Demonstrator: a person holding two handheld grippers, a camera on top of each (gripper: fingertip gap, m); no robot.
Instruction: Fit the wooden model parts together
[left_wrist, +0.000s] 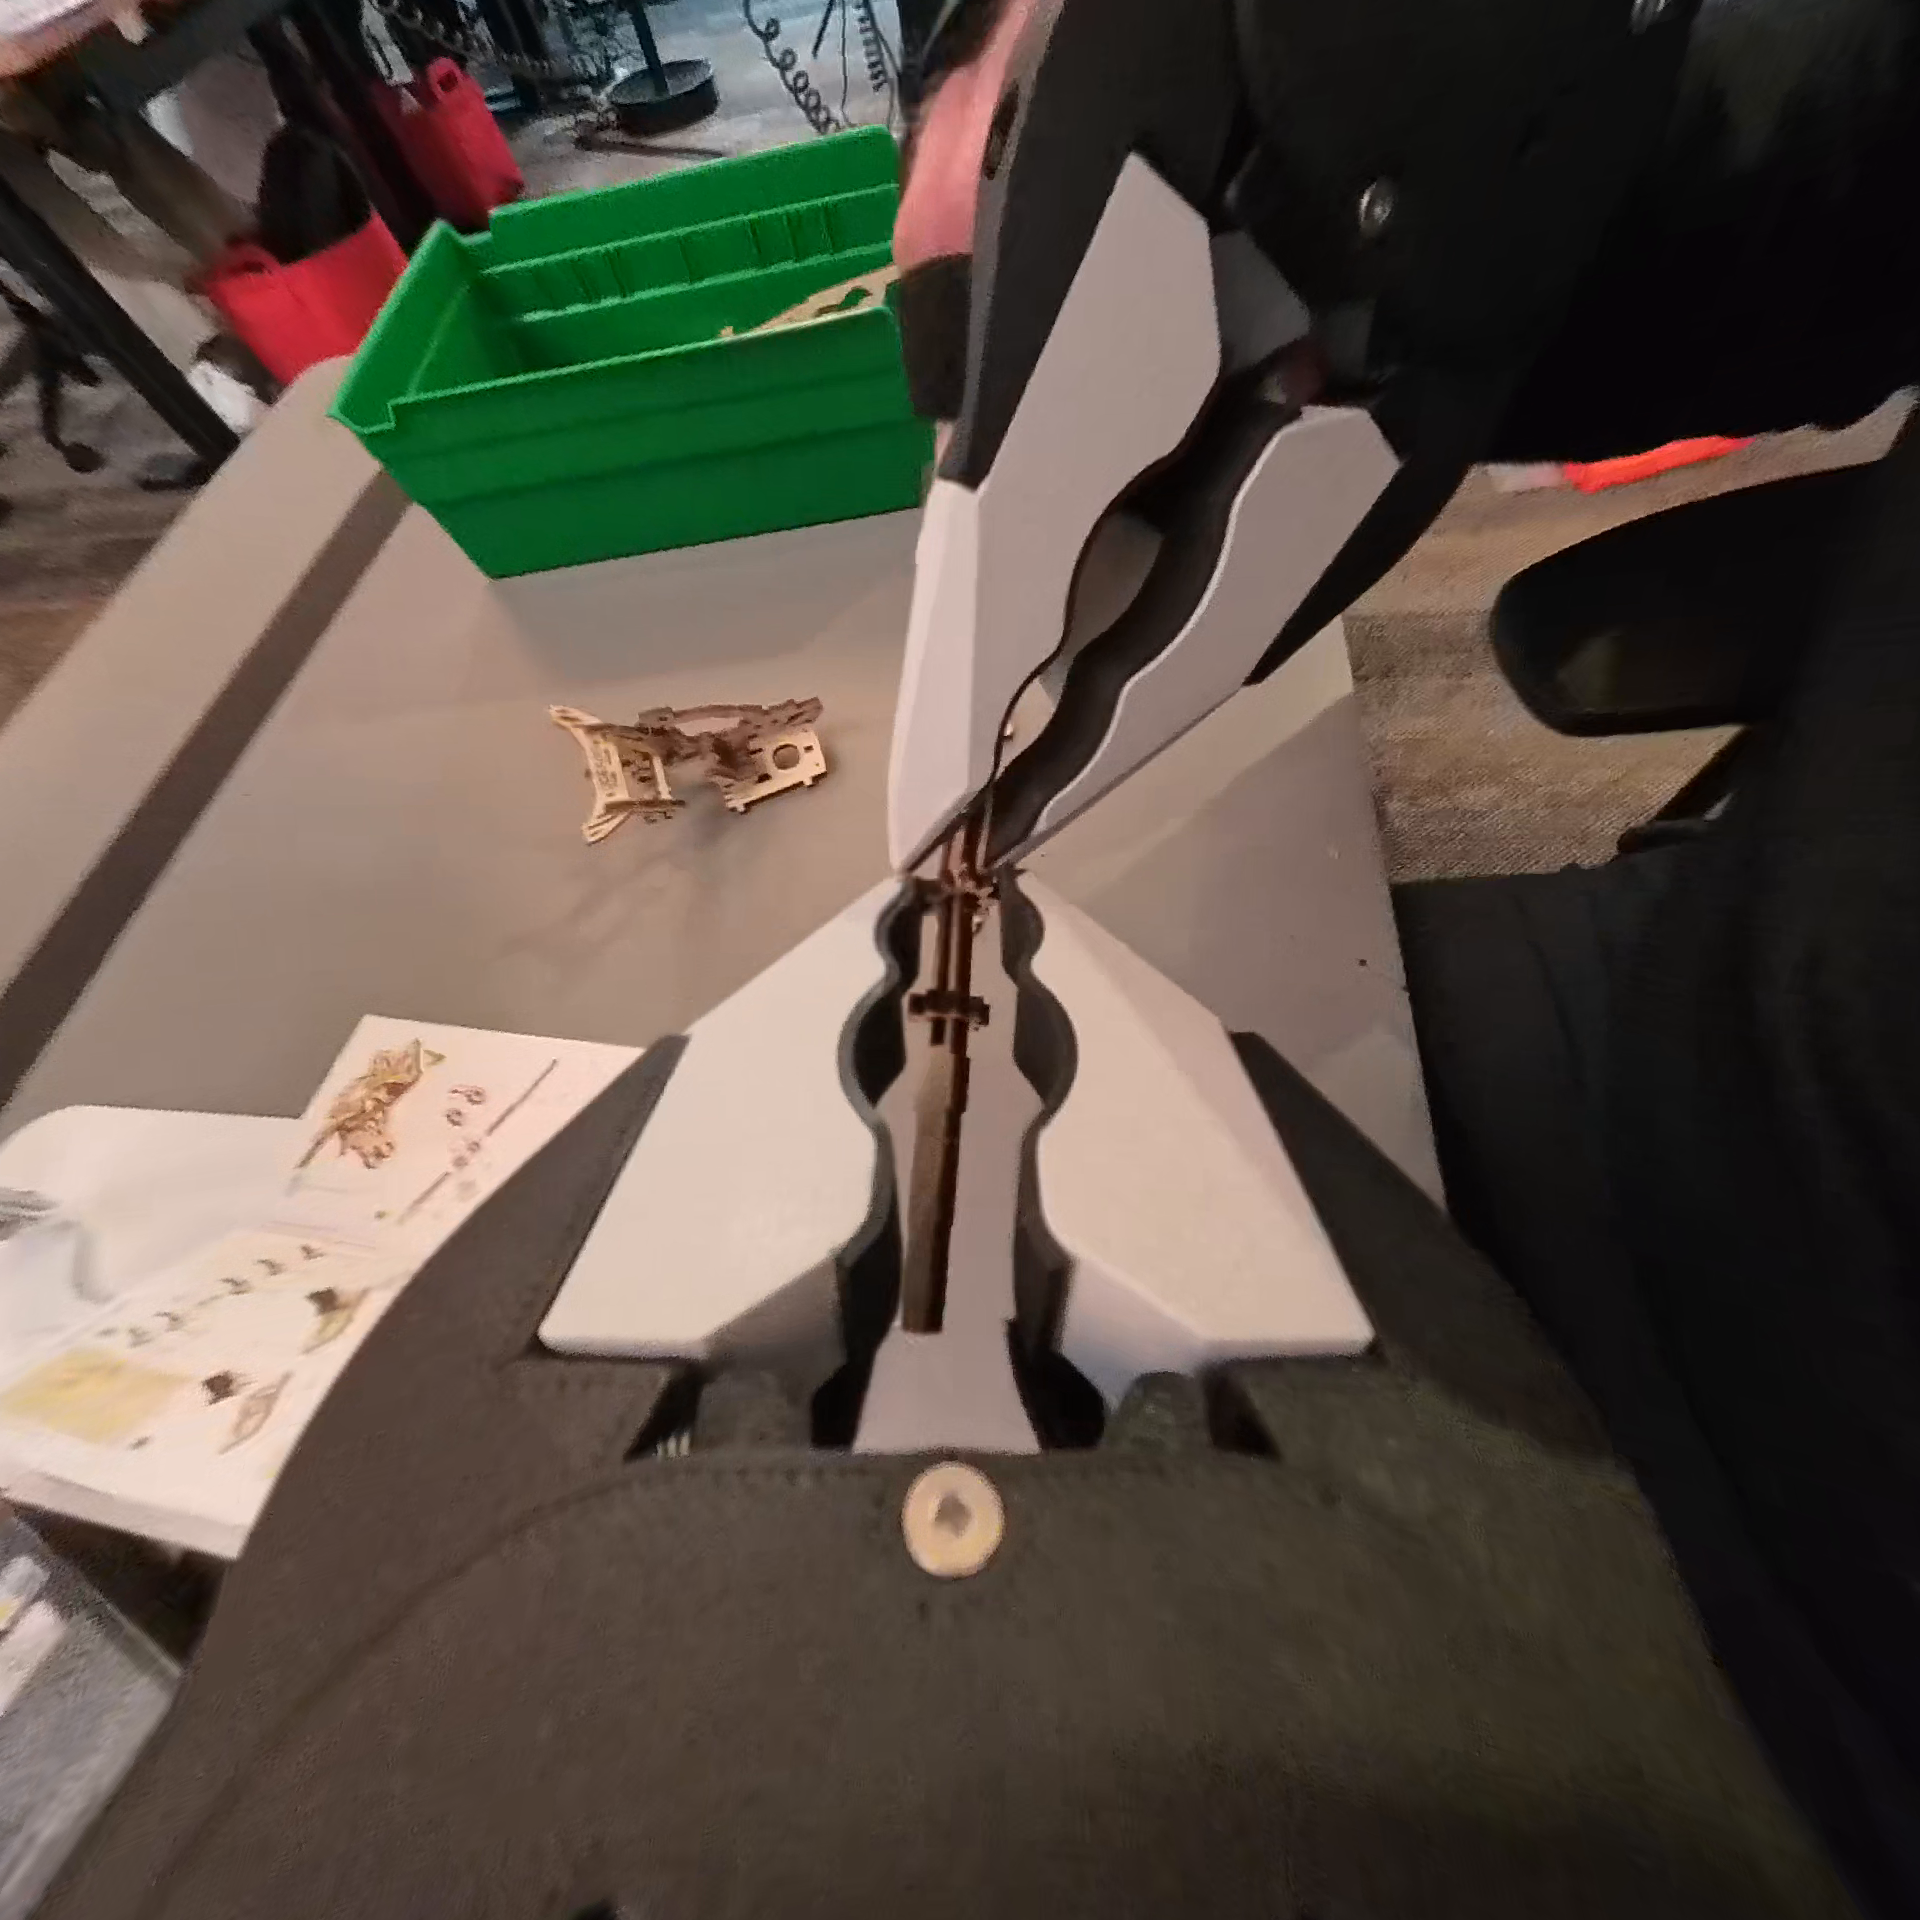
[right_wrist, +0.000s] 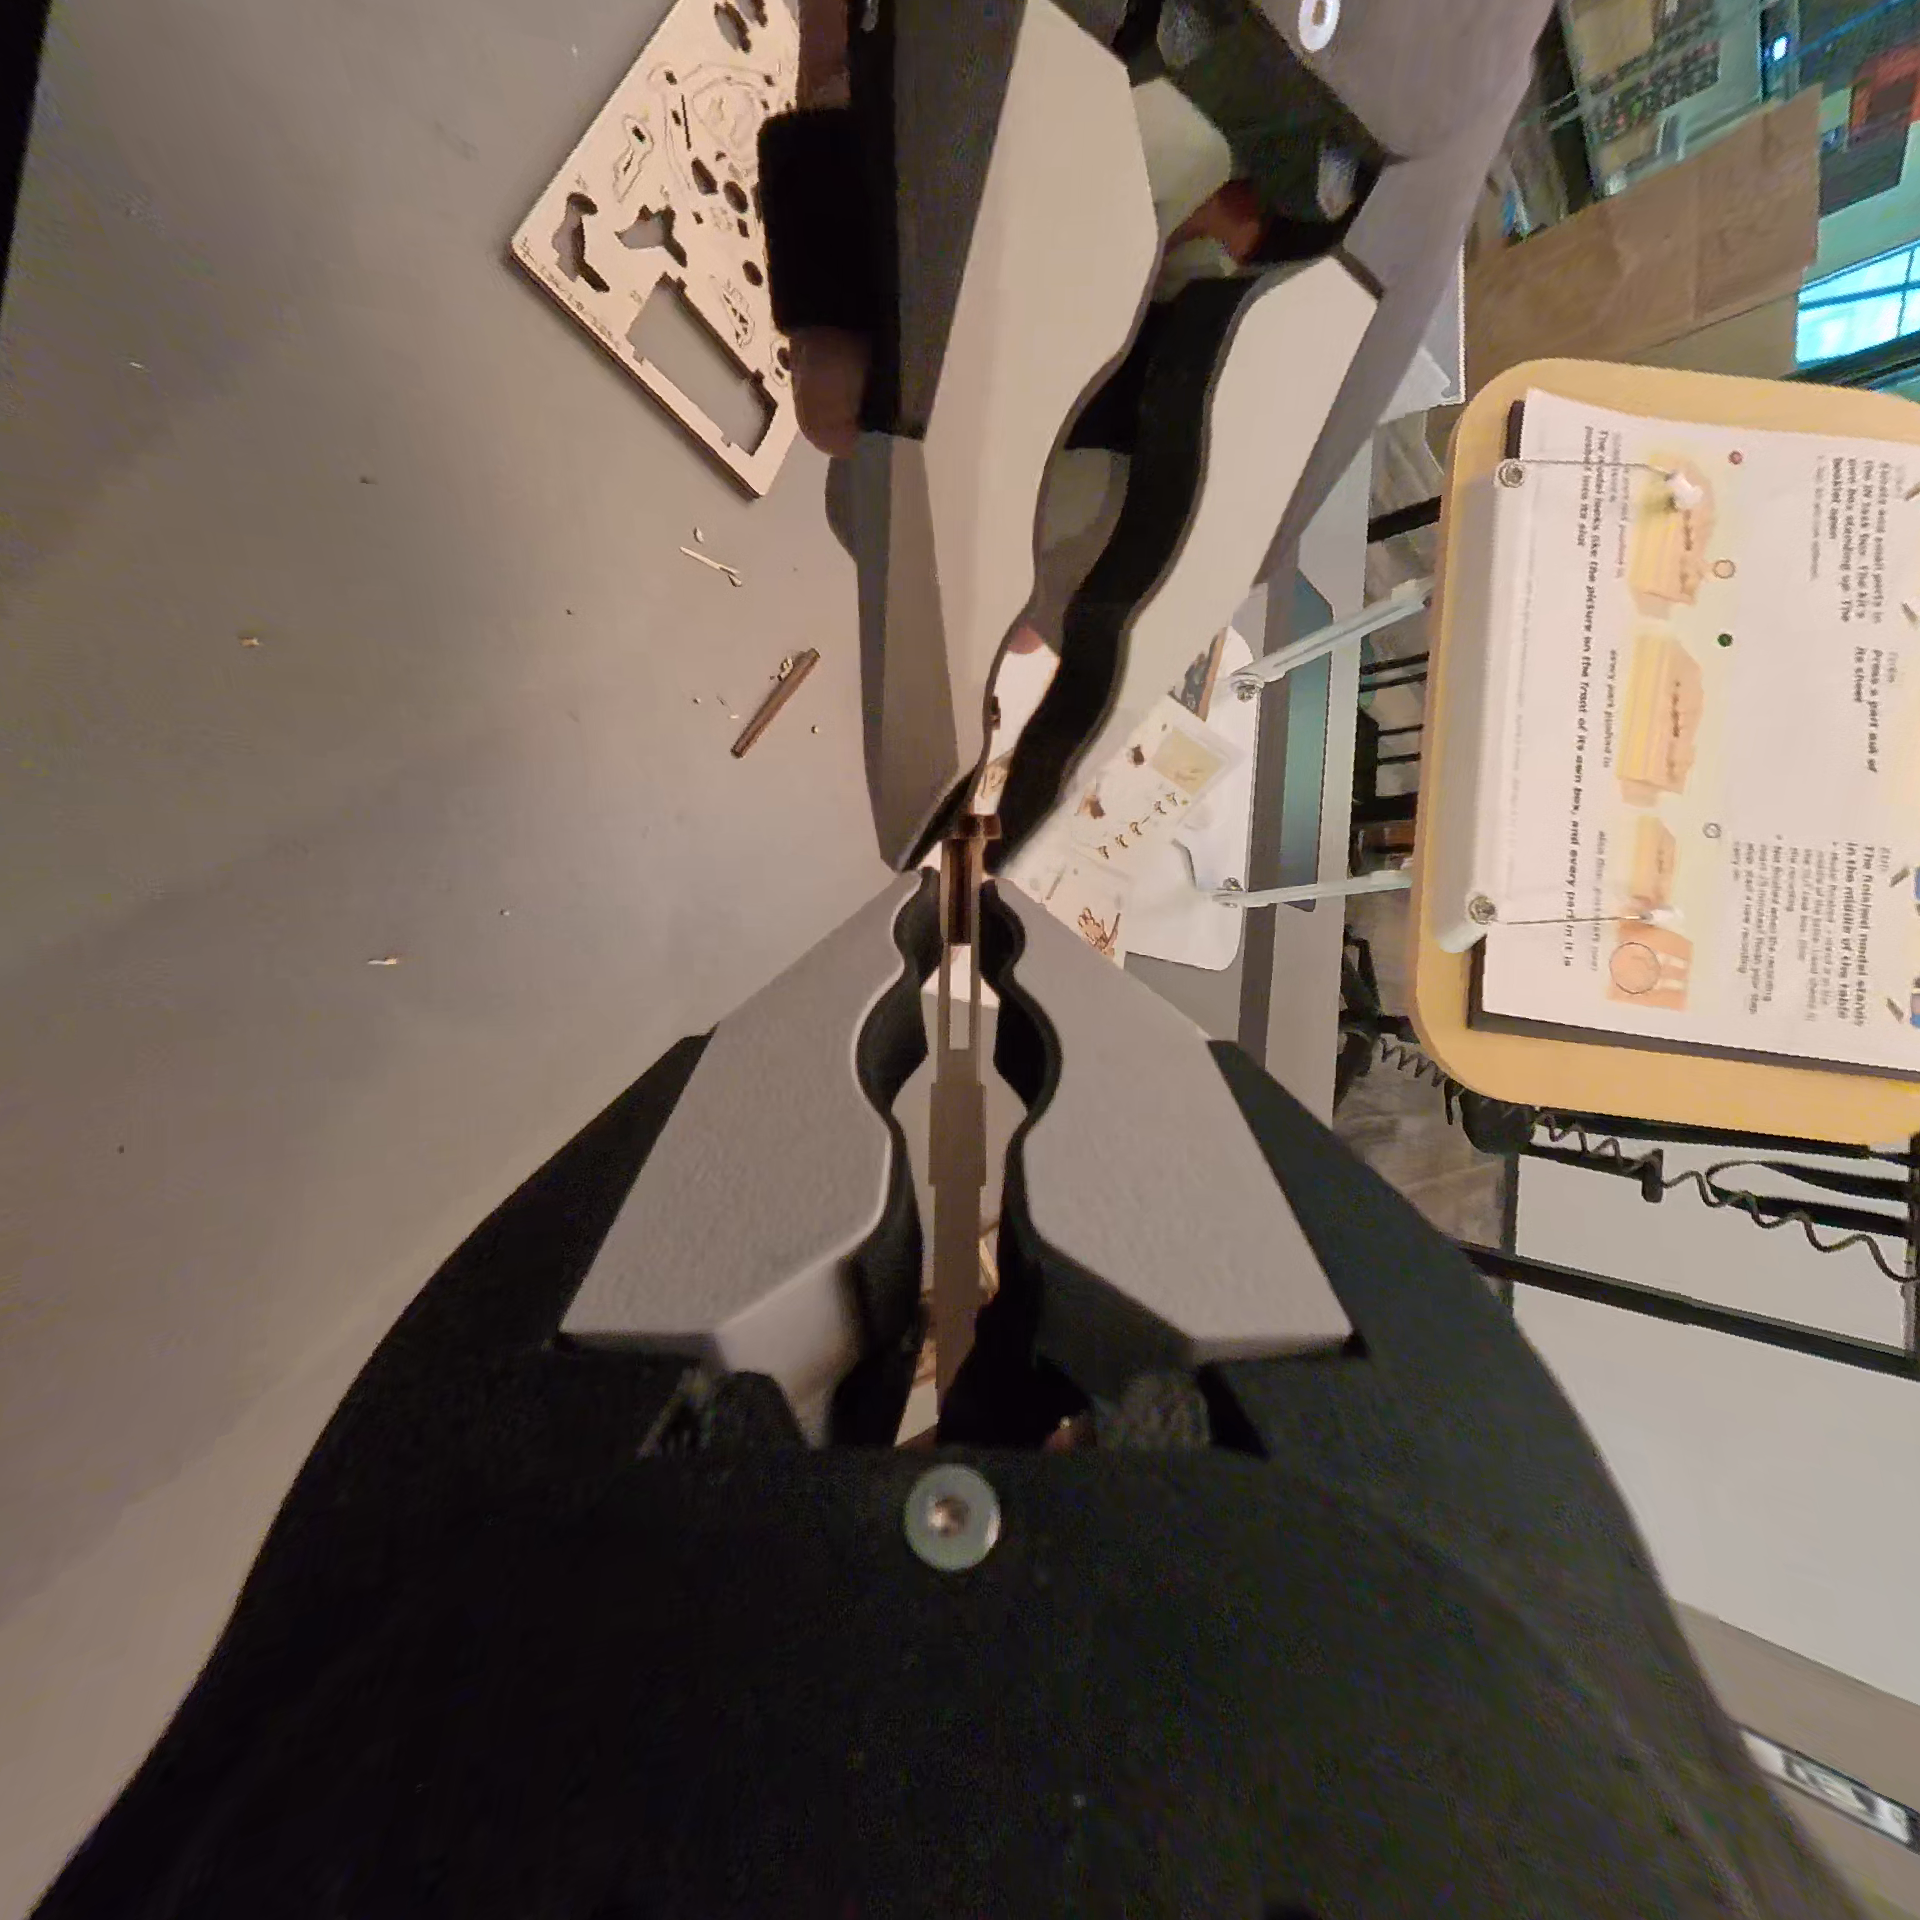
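Note:
In the left wrist view my left gripper (left_wrist: 951, 885) is shut on a thin wooden strip (left_wrist: 935, 1164), seen edge-on, with a small cross-piece near its front. My right gripper (left_wrist: 968, 850) comes down from the upper right, and its tips meet mine at the strip's end. In the right wrist view my right gripper (right_wrist: 961, 888) is shut on a flat notched wooden strip (right_wrist: 956, 1164). The left gripper (right_wrist: 956, 831) meets it tip to tip from above. The joint between the two parts is mostly hidden by the fingertips. A partly built wooden model (left_wrist: 691, 764) lies on the grey table (left_wrist: 416, 883).
A green bin (left_wrist: 644, 416) holding wooden sheets stands at the back of the table. An instruction sheet (left_wrist: 260, 1247) lies at the left. A punched-out wooden sheet (right_wrist: 665, 260) and a small wooden stick (right_wrist: 774, 701) lie on the table. A board with an instruction page (right_wrist: 1683, 748) stands on a holder. Only a small space, under 4 cm, lies between the two pairs of fingers. Both grippers' tips are roughly 25 cm from the partly built wooden model (left_wrist: 691, 764).

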